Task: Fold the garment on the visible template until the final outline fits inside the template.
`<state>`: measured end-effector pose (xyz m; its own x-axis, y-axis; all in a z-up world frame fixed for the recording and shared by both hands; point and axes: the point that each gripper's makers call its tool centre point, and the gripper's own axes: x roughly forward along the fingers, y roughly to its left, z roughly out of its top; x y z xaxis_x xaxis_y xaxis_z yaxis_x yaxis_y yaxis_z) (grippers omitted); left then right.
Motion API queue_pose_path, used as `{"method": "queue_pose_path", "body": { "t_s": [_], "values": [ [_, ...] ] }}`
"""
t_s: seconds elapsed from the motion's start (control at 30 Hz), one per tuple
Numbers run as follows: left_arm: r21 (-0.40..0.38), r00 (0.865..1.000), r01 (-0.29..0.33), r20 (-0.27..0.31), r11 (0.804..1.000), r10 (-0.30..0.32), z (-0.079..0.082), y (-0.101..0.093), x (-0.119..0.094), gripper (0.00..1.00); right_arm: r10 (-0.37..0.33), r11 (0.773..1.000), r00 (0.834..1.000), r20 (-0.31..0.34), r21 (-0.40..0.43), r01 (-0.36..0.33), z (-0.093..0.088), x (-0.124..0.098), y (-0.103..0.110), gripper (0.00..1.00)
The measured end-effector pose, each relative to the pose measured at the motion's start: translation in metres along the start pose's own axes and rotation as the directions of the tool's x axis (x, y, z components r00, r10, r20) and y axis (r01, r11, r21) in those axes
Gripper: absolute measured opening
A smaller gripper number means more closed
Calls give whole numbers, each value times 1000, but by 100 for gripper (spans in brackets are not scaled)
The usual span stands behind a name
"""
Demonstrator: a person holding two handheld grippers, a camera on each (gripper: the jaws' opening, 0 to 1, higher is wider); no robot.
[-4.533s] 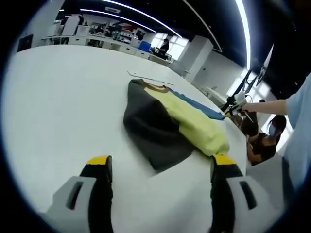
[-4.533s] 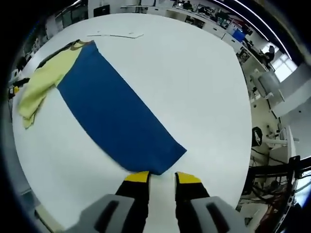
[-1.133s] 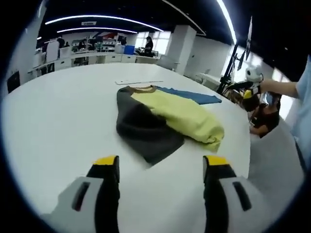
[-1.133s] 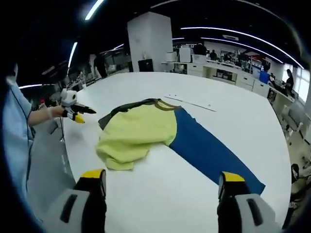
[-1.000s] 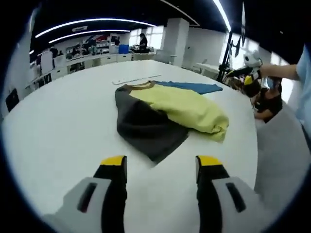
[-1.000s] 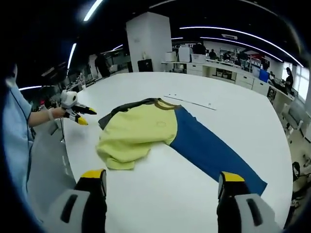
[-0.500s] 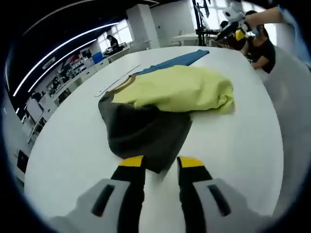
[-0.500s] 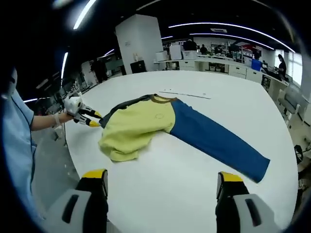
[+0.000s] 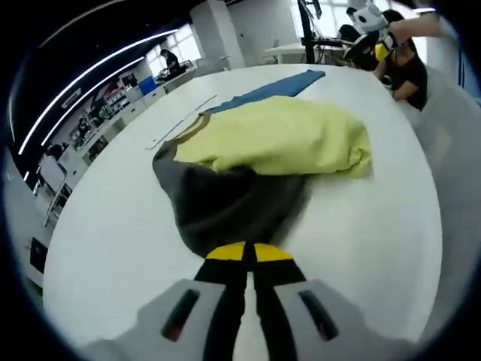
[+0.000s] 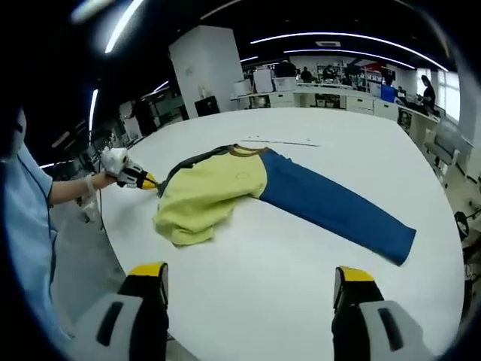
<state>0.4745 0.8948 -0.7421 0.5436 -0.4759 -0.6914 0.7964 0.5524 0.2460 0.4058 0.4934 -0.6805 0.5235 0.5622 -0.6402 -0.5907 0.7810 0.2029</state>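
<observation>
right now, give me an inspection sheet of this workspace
surface: white round table, bare around the garment
job's things: garment lies crumpled, yellow body bunched, blue sleeve stretched out flat, dark grey sleeve nearest the left claw; thin template line beyond the collar
clutter: nothing seen
grippers: left claw jaws together on the dark grey sleeve's edge; right claw open wide, short of the garment
cables: nothing seen
surroundings: open office, desks, ceiling light strips, people at the far desks
</observation>
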Motion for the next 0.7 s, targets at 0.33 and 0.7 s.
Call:
{"method": "queue_pose_path", "body": {
  "t_s": [0.33, 0.7],
  "values": [
    [31, 995, -35, 96, 999, 32, 75, 48, -16, 0, 8, 1000, 1000, 15, 10, -8, 2, 3, 0, 91],
    [82, 994, 55, 85, 995, -62, 98, 29, 38, 0, -7, 999, 1000, 9, 41, 7, -10, -3, -4, 91]
  ]
}}
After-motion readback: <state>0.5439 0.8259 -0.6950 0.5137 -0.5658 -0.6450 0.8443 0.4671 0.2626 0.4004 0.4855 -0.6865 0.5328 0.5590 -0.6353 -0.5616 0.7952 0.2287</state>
